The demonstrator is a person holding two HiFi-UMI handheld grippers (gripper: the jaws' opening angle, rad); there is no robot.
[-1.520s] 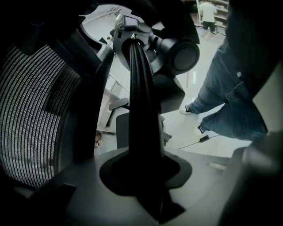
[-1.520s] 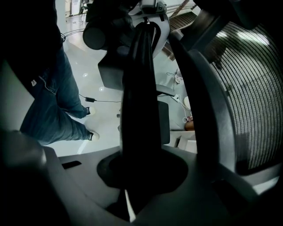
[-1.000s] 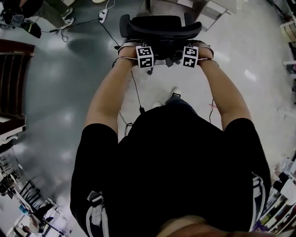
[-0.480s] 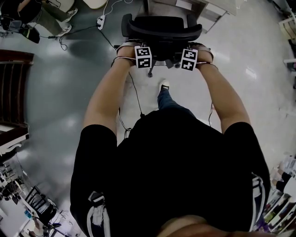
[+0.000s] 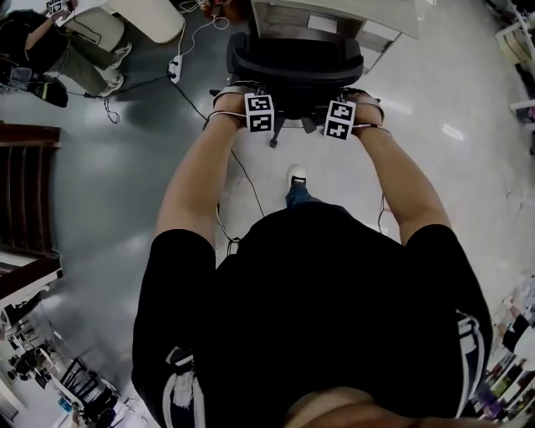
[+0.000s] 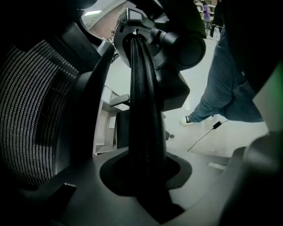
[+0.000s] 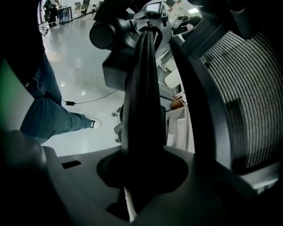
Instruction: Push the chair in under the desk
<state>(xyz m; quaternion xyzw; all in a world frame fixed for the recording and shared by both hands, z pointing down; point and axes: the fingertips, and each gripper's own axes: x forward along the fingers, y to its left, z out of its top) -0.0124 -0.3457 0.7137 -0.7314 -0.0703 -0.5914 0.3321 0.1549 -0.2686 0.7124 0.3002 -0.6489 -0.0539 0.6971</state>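
A black office chair [image 5: 297, 58] stands at the top of the head view, its seat partly beneath the white desk [image 5: 334, 12]. Both grippers point steeply down onto the top of the chair's back. My left gripper [image 5: 255, 94] is shut on the back's black rim [image 6: 141, 110], which runs up between its jaws, with the mesh [image 6: 26, 110] to its left. My right gripper [image 5: 334, 97] is shut on that rim [image 7: 143, 97] further right, the mesh [image 7: 247, 88] beside it. The jaw tips are hidden behind the rim in both gripper views.
A power strip with cables [image 5: 175, 67] lies on the grey floor left of the chair. A seated person [image 5: 50, 50] is at the upper left. Dark wooden furniture [image 5: 29, 192] stands at the left edge. A cable [image 5: 242, 175] trails by my shoe [image 5: 295, 177].
The chair and both grippers have moved up the picture toward the desk, which now shows more. My foot has stepped forward. Both grips look unchanged.
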